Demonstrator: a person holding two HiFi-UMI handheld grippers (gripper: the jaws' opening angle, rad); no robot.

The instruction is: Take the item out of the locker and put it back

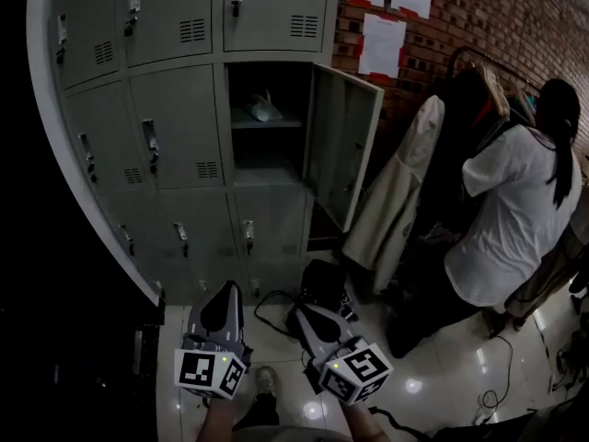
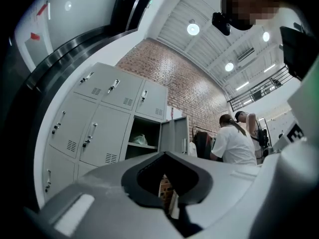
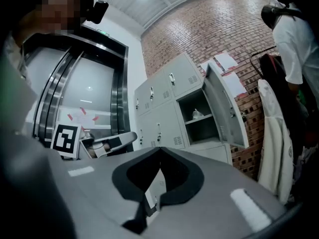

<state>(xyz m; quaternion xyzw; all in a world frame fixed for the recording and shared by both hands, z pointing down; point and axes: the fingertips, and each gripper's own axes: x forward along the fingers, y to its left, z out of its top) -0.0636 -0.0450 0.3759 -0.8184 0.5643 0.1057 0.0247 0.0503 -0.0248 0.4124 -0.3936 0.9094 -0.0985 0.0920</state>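
Observation:
A bank of grey lockers (image 1: 175,127) stands ahead, and one compartment has its door (image 1: 342,150) swung out to the right. On the shelf inside lies a crumpled pale bag (image 1: 262,109), which also shows in the left gripper view (image 2: 141,140) and the right gripper view (image 3: 198,114). My left gripper (image 1: 227,288) and right gripper (image 1: 296,313) hang low, well short of the lockers, side by side above the floor. Both are shut and hold nothing. The left gripper's (image 2: 164,153) jaws meet at their tips, and so do the right gripper's (image 3: 159,148).
A person in a white shirt (image 1: 515,210) stands at the right, by a rack of coats (image 1: 405,191) against the brick wall. A black bag (image 1: 322,284) and cables (image 1: 271,304) lie on the glossy floor below the open locker.

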